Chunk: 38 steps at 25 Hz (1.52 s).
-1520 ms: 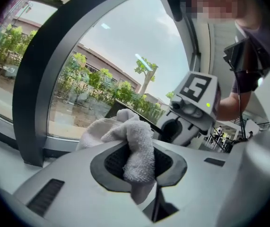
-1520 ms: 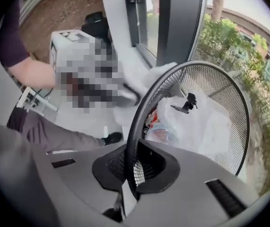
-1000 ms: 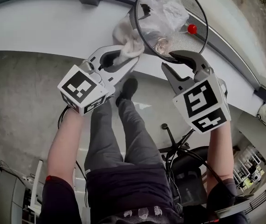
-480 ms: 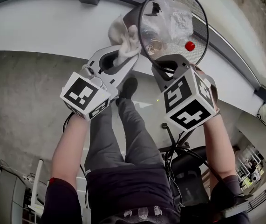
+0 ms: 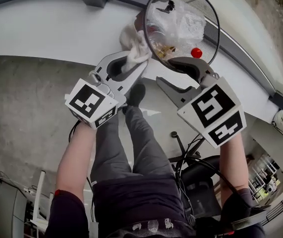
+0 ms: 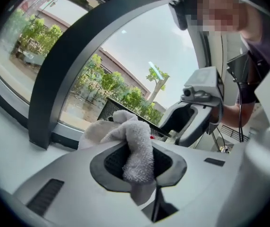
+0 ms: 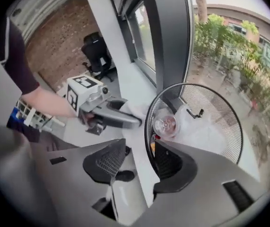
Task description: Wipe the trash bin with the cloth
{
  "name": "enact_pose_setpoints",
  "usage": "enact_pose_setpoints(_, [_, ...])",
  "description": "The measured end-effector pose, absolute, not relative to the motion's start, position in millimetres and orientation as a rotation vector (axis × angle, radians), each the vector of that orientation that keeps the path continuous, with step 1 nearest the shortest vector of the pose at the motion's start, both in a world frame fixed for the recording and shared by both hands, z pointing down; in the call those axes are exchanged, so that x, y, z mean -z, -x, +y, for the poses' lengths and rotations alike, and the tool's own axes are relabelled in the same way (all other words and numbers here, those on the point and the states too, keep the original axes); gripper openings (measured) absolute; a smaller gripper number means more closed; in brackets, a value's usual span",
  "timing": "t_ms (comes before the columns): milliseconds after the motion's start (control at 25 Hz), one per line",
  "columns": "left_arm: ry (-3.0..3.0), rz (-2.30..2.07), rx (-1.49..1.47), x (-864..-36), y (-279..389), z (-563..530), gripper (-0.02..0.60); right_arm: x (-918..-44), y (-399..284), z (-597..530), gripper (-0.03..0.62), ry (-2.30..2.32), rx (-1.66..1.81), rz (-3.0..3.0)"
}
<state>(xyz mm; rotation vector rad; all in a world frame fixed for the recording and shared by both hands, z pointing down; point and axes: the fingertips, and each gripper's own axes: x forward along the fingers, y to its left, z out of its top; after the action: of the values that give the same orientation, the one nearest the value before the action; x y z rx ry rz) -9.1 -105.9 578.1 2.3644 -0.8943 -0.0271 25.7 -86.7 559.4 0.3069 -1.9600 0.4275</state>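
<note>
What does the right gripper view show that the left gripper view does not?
Only the right gripper view: the inside of the trash bin, holding a clear plastic bag and a round clear lid. It also shows the right claw, whose jaws have just been opening and stand either side of the bin's rim.
Only the left gripper view: the left claw shut on the cloth, seen close up, and trees outside.
Both: the cloth, the bin's mesh, the window frame and the other gripper.
</note>
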Motion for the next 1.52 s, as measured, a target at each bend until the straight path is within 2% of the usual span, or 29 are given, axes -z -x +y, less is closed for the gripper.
enact_pose_setpoints(160, [-2.408,-0.894,-0.053,-580,17,-104,0.064,-581,-74,-98,0.172,-0.264,0.023,-1.766])
enact_pose_setpoints(280, [-2.392,-0.925,-0.058,-581,20,-105,0.063,-602,-83,-94,0.179,-0.151,0.112,-1.689])
enact_pose_setpoints(320, [-2.379,-0.947,-0.056,-583,23,-108,0.064,-606,-82,-92,0.157,-0.125,0.106,-1.682])
enact_pose_setpoints(360, [-2.368,-0.965,-0.056,-585,26,-110,0.064,-608,-79,-90,0.086,-0.106,0.099,-1.678])
enact_pose_setpoints(480, [-2.34,-0.993,-0.042,-588,29,-110,0.063,-609,-70,-83,0.051,-0.076,0.077,-1.673])
enact_pose_setpoints(720, [-2.379,-0.903,-0.067,-595,9,-92,0.063,-597,-27,-73,0.029,-0.246,-0.297,-1.815])
enact_pose_setpoints(960, [-2.411,-0.823,-0.185,-612,-5,-73,0.064,-590,-11,-90,0.034,-0.324,-0.328,-1.846])
enact_pose_setpoints(1120, [-2.339,-0.918,-0.284,-634,24,-85,0.077,-563,-27,-94,0.126,-0.37,-0.309,-1.885])
enact_pose_setpoints(1240, [-2.168,-1.05,-0.289,-664,73,-110,0.077,-548,-35,-107,0.126,-0.448,-0.362,-1.974])
enact_pose_setpoints(1320, [-2.052,-1.128,-0.333,-683,102,-119,0.077,-536,-39,-110,0.124,-0.506,-0.511,-2.097])
enact_pose_setpoints(1480, [-2.033,-1.119,-0.551,-691,132,-150,0.088,-479,-43,-128,0.116,-0.686,-1.038,-2.435])
enact_pose_setpoints(1520, [-2.02,-1.107,-0.609,-691,140,-154,0.107,-464,-47,-133,0.051,-0.736,-1.146,-2.491])
